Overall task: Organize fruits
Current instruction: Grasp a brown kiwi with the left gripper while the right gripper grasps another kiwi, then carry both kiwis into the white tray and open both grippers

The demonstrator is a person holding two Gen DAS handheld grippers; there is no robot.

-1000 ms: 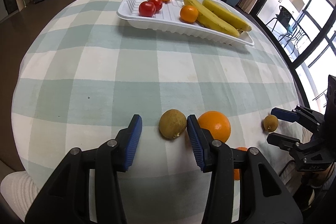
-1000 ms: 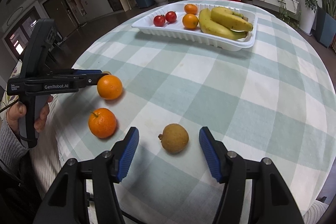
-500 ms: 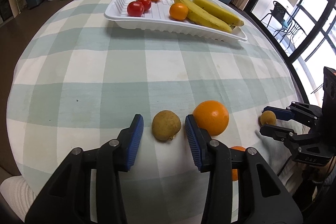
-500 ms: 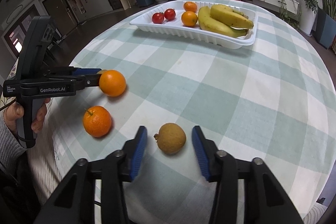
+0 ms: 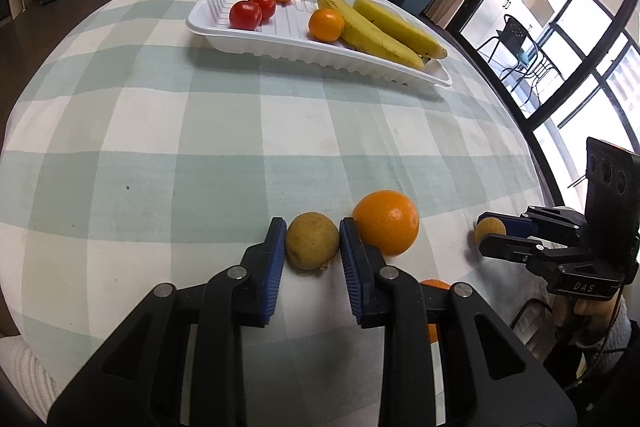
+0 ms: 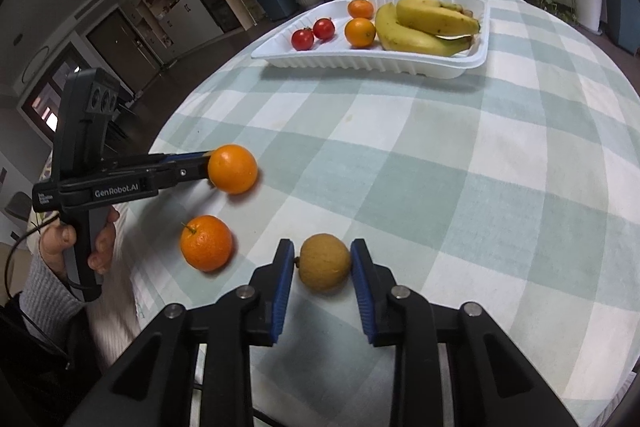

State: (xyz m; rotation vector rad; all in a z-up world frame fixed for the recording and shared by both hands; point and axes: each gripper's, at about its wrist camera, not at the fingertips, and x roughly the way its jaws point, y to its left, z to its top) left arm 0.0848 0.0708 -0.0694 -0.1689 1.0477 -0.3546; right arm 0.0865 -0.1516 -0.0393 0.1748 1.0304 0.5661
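Note:
Two brown kiwis lie near the table's front edge. My left gripper is shut on one kiwi, which rests on the checked cloth beside a big orange. My right gripper is shut on the other kiwi, also on the cloth; it shows in the left wrist view too. In the right wrist view the orange hides the left gripper's tips. A tangerine lies to the left of the right gripper. The white tray stands far back.
The tray holds two tomatoes, two small oranges and two bananas. The round table's edge curves close on the right, with windows and potted plants beyond. The person's hand holds the left gripper's handle.
Both grippers have closed from open onto their kiwis. The left gripper has moved forward so that its right finger now sits against the big orange.

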